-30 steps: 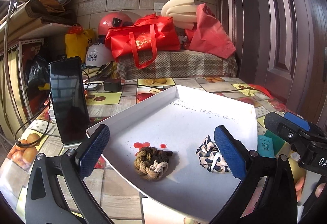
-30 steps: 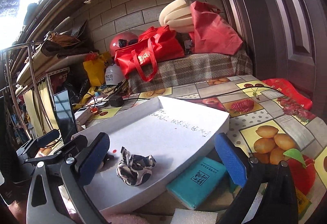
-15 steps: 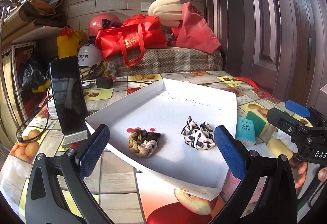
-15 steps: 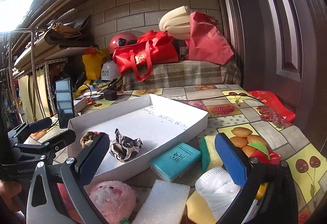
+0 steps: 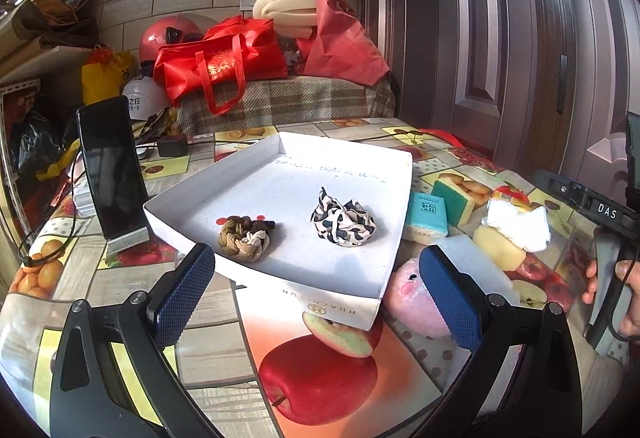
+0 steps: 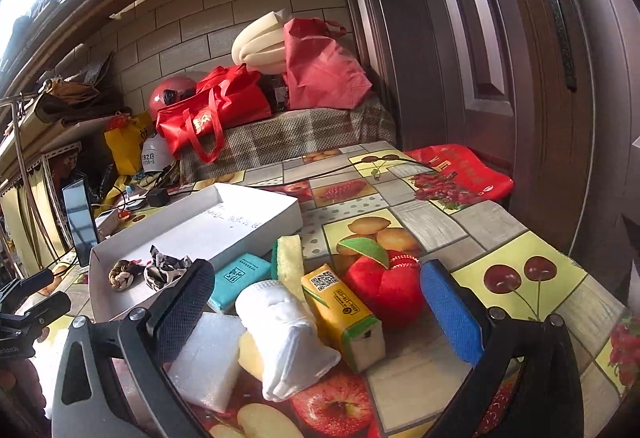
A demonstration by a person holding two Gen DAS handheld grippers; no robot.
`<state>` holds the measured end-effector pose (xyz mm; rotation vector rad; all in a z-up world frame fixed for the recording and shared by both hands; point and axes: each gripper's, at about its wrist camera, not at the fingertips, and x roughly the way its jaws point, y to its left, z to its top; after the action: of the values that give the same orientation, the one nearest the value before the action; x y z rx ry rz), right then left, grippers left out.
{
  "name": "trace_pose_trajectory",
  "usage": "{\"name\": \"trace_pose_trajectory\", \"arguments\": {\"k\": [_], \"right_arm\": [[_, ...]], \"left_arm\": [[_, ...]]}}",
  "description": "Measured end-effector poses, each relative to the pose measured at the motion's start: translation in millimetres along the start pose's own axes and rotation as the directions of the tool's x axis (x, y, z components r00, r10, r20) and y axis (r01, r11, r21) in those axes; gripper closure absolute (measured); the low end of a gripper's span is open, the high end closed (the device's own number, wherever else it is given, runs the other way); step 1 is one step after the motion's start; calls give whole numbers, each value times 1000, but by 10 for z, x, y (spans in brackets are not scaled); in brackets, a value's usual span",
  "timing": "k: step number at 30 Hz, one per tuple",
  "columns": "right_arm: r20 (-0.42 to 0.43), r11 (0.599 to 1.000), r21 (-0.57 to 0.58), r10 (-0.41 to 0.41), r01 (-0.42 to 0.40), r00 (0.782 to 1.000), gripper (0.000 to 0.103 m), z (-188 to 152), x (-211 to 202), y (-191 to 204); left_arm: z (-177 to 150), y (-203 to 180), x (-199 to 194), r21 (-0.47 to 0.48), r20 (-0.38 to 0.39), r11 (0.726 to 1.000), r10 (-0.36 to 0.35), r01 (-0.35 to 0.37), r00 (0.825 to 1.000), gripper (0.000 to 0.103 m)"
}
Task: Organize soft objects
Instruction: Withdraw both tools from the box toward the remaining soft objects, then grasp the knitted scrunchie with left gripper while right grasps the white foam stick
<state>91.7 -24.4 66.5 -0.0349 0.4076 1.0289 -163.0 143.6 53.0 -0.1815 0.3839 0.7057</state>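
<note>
- Done: braided scrunchie (image 5: 244,240) and patterned scrunchie (image 5: 343,223) lie in white tray (image 5: 276,308).
- Left: pink plush (image 5: 414,300), white cloth (image 6: 286,330), red plush (image 6: 384,288) remain on table (image 6: 520,238).
- Left hand-held gripper (image 5: 316,302) and right hand-held gripper (image 6: 316,314): jaws spread, empty.

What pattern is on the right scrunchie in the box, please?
Black-and-white blotches on the scrunchie, clearest in the left wrist view.

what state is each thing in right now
left hand-held gripper: open, empty
right hand-held gripper: open, empty
white box: lidless, holding two scrunchies
braided scrunchie: in box
spotted scrunchie: in box
phone: upright, screen dark
white sock: rolled, outside box
</note>
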Motion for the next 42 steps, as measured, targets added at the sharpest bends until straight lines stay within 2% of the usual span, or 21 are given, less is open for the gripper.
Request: {"name": "trace_pose_trajectory", "arguments": {"k": [11, 15, 17, 19, 22, 25, 28, 31, 34, 40, 42], "right_arm": [[-85, 979, 149, -129, 141, 988, 0, -9, -121, -642], [-133, 971, 177, -138, 161, 981, 0, -30, -157, -786], [-139, 972, 181, -123, 147, 983, 0, -41, -207, -802], [-135, 978, 163, -105, 127, 985, 0, -39, -255, -764], [-120, 988, 111, -90, 103, 989, 0, -37, -312, -662], [-113, 997, 29, -70, 73, 991, 0, -23, -316, -493], [-113, 996, -77, -46, 38, 993, 0, -37, -302, -285], [-137, 986, -163, 9, -31, 991, 0, -80, -294, -71], [-153, 977, -197, 56, -86, 987, 0, -118, -295, 74], [-182, 967, -201, 121, -157, 976, 0, -159, -294, 239], [-200, 959, -206, 153, -194, 968, 0, -179, -290, 310]], "left_arm": [[-115, -92, -185, 24, -45, 998, -64, 65, 997, 0], [-160, -154, -287, 44, -58, 993, -104, 107, 993, 0], [-188, -174, -289, 33, -112, 984, -172, 176, 979, 0], [-230, -196, -303, 18, -172, 964, -259, 266, 950, 0], [-271, -241, -416, 20, -204, 945, -317, 328, 926, 0], [-334, -338, -426, 40, -290, 939, -316, 341, 904, 0], [-489, -517, -358, 78, -422, 924, -310, 375, 852, 1], [-632, -679, -313, 83, -496, 906, -323, 414, 806, 8], [-634, -746, -286, 98, -509, 908, -306, 407, 805, 13], [-558, -699, -214, 71, -505, 921, -298, 383, 810, 13], [-540, -720, -166, 80, -515, 918, -296, 389, 804, 13]]}}
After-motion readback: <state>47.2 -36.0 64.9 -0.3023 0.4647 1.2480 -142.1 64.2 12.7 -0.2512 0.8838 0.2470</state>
